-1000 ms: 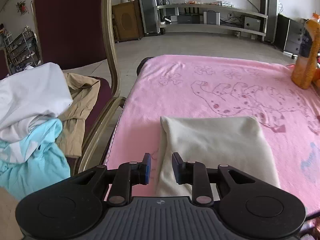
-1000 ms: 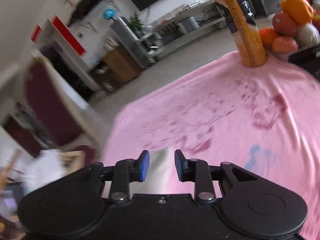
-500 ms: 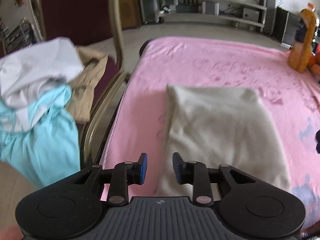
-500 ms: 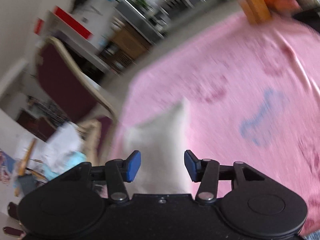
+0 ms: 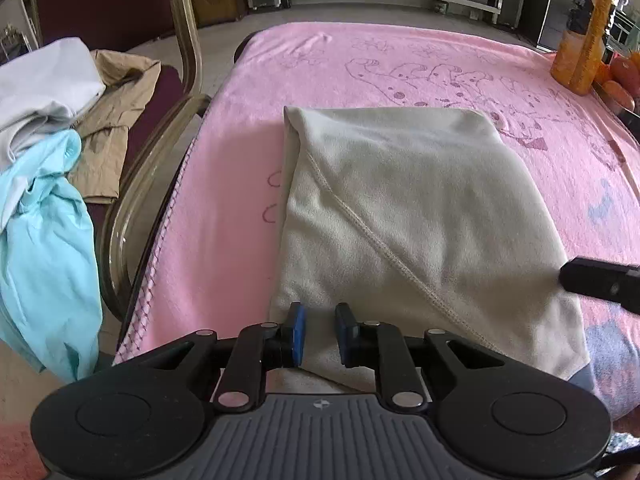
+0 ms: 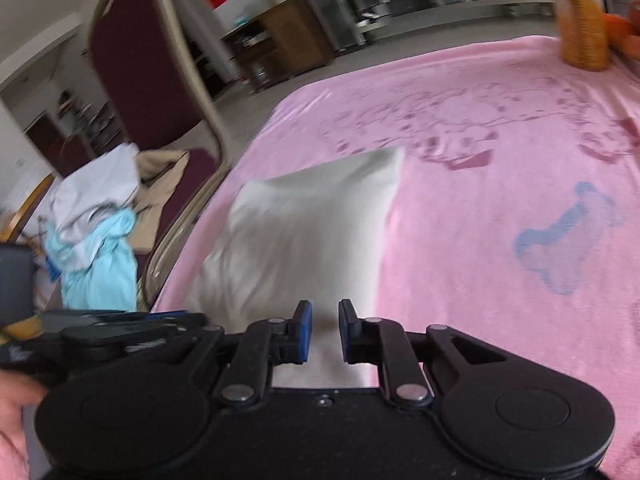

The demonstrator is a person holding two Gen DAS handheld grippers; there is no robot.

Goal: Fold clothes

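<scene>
Inspection of both grippers against the views from a second back. Finds the cream garment point(image 5: 400, 200) lying flat on the pink blanket point(image 5: 224, 184), already folded to a rough rectangle, near edge toward the cameras, with a diagonal seam across its top layer. Finds the left gripper point(image 5: 318, 334) lowered and brought in over the near left corner of that garment, having previously been held higher and short of it. Records its jaws as having just been closing, now narrowed to a slim gap, with cloth showing beneath and between the tips but not visibly pinched by the pads. Finds the right gripper point(image 6: 322, 332) swung down over the near right part of the same garment (view blurred by motion, so fine contact not judged). Records its jaws as having widened and then just been closing to a similar slim gap, with cloth seen through the gap and no grip confirmed. Notes no shift in the garment itself across the views. Reads this as both tools settling onto the near edge for a two-corner pinch, probably ahead of a further fold away from the cameras. Flags the heap of unfolded clothes point(image 5: 48, 184) on the chair point(image 5: 188, 40) at left as work outstanding.
</scene>
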